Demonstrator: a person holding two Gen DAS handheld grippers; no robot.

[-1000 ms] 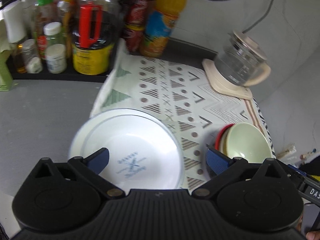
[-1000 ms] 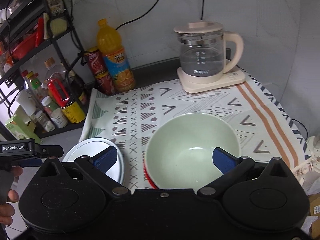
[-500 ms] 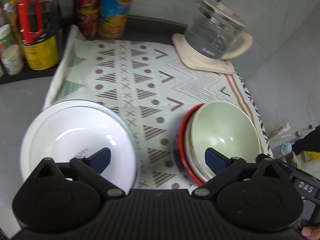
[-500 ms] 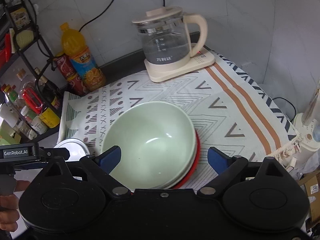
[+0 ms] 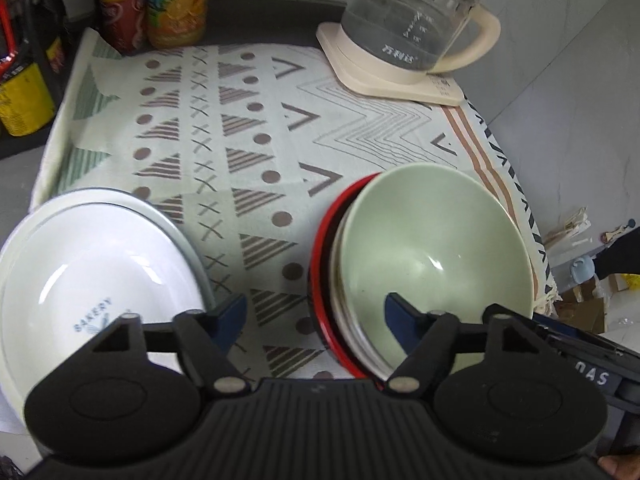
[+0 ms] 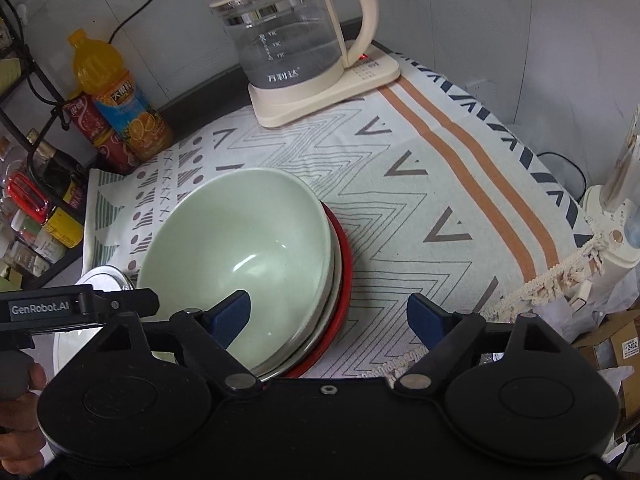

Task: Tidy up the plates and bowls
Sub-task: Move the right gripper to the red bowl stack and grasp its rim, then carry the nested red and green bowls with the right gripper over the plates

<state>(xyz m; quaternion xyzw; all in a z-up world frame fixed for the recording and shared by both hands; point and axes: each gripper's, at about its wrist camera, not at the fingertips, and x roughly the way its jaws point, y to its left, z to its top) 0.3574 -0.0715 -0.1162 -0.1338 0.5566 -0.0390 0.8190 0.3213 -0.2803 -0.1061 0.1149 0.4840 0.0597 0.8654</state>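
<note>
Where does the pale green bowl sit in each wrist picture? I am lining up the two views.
Left wrist: the green bowl is right of centre, nested on a red-rimmed stack, just above the right finger.
Right wrist: the green bowl is left of centre, above the left finger.
Shared landmark: the glass kettle at the far end of the patterned cloth.
</note>
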